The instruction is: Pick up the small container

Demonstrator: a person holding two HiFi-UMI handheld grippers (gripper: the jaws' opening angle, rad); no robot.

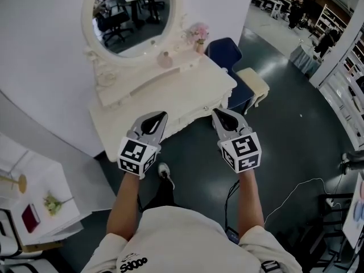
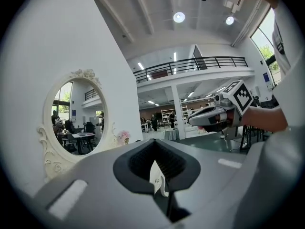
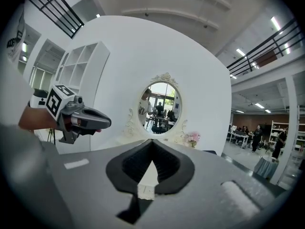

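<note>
The small pink container (image 1: 165, 60) stands on the raised shelf of the white dressing table (image 1: 170, 104), just below the oval mirror (image 1: 133, 16). I hold both grippers in the air in front of the table, short of its front edge and well apart from the container. My left gripper (image 1: 161, 116) is shut with nothing in it, its tips meeting in its own view (image 2: 153, 142). Beside it, my right gripper (image 1: 216, 113) is also shut and empty (image 3: 151, 142). Each gripper shows in the other's view: right gripper (image 2: 209, 117), left gripper (image 3: 85, 119).
A vase of pink flowers (image 1: 199, 33) stands at the shelf's right end. A blue chair (image 1: 224, 56) and a cream stool (image 1: 254, 84) stand right of the table. A white shelf unit (image 1: 34, 209) is at my lower left. Cables (image 1: 296, 195) lie on the dark floor.
</note>
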